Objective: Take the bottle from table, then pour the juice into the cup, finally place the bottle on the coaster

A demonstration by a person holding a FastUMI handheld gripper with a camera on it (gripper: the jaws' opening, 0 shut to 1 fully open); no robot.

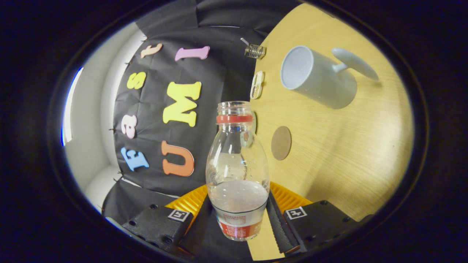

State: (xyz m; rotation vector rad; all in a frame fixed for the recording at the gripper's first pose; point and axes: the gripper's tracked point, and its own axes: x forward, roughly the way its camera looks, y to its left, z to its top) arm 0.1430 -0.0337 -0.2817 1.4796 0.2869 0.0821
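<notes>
**Gripper view: bottle held, tipped toward the cup**

Gripper view, looking along my tongs [239, 215]. My two fingers are closed narrowly on the lower body of a clear plastic bottle [237, 171], one pressing each side, so I have it firmly. The bottle has no cap; a red ring circles its open neck. Pale, cloudy juice sits in its lower part, just above my fingers.

The whole scene is rolled sideways, so I judge I am mid-tilt, with the pour not yet begun. Taking the bottle as landmark: the white cup [317, 77] stands on the wooden table [347, 153] beyond the bottle's mouth and off to one side, well apart from it. A white spoon-like thing [354, 63] lies just behind the cup. The round brown coaster [281, 143] lies on the table near the bottle's shoulder, between bottle and cup.

To pour well, I should first carry the mouth over the cup's rim, then tilt slowly, as the neck is wide and the juice could gush. I must keep my grip steady.

A red and white label wraps the bottle's base; its writing is too small to read.
</notes>
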